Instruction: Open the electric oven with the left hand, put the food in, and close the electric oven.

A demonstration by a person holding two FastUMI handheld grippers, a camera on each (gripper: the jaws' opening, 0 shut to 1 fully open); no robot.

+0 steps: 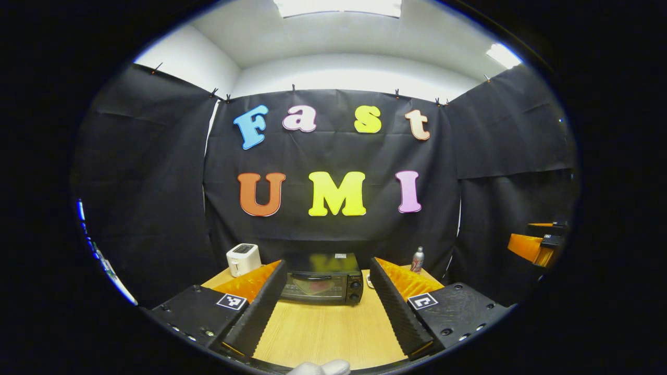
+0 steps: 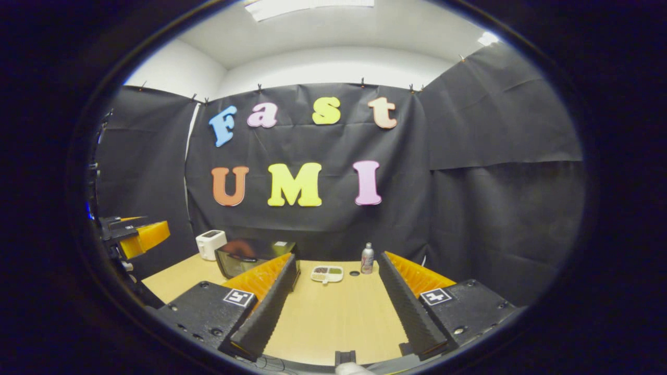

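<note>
Nothing of the task looks done yet. In the left gripper view the oven sits at the far side of the table, at 12 o'clock from the left gripper, door closed, well apart from the fingers. That claw is spread wide and holds nothing. A toaster stands at 10 o'clock of the oven, a bottle at 2 o'clock.

In the right gripper view the food tray lies on the table at 12 o'clock from the right gripper, just right of the oven, untouched. This claw is spread too, empty.

Left to do: open the door, lift the tray in, close the door
</note>
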